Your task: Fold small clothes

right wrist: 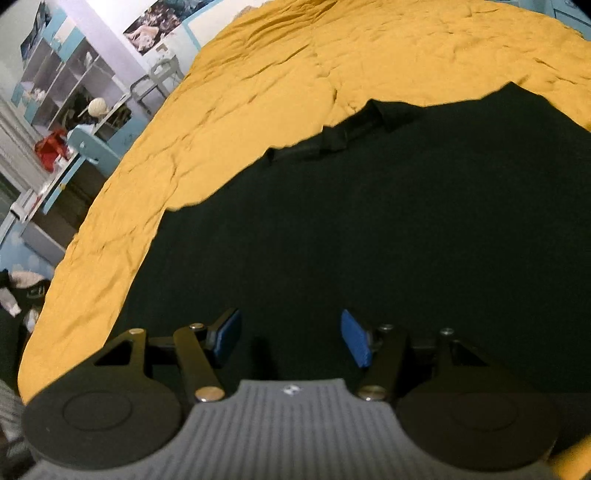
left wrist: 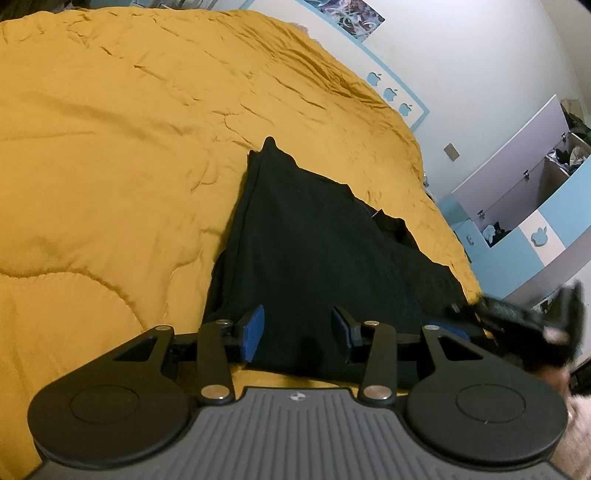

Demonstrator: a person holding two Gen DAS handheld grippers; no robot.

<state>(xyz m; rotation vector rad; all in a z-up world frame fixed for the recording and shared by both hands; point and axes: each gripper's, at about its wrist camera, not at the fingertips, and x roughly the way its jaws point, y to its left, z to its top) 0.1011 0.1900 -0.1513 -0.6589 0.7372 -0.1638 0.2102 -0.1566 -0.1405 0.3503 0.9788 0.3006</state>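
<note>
We see a mustard quilt (left wrist: 110, 147) filling the frame, a black garment (left wrist: 314, 240) lying flat at centre. Our left gripper (left wrist: 297, 330) and right gripper (right wrist: 291, 339) hover above it, tongs apart, empty.

We see a bed under a wrinkled mustard-yellow quilt (left wrist: 129, 147). White wall (left wrist: 480, 55) behind, light-blue trim with apple cutouts (left wrist: 389, 94), posters (right wrist: 147, 27) above. Blue-and-white open shelving (right wrist: 62, 85) full of clutter; a red item (right wrist: 50, 149) on a blue desk (right wrist: 92, 147). Dim indoor light.
</note>
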